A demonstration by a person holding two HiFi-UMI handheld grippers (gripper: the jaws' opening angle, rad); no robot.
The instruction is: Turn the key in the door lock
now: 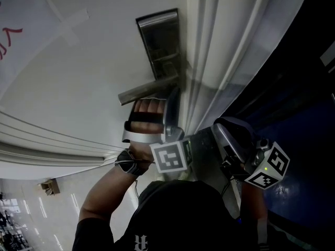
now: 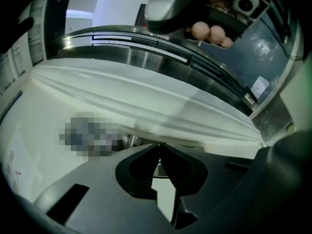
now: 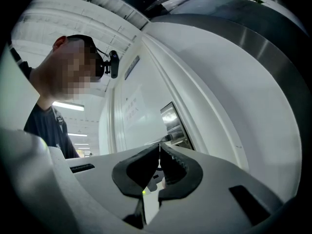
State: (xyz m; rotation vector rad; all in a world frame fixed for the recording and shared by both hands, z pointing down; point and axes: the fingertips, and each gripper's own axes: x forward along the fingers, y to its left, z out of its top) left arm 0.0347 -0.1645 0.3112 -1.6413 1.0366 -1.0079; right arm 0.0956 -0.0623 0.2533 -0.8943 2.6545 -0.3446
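Left gripper view showed our left gripper [image 2: 159, 146] nipping what seemed the thin silver key [image 2: 158, 160] at the steel lock plate [image 1: 162, 43], right gripper [image 3: 159, 147] closed empty, so we needed a straight, firm roll.

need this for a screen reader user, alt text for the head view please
A person's left hand holds the left gripper up to a white door, just below its metal lever handle and lock plate. The right gripper sits beside it, near the door's edge.
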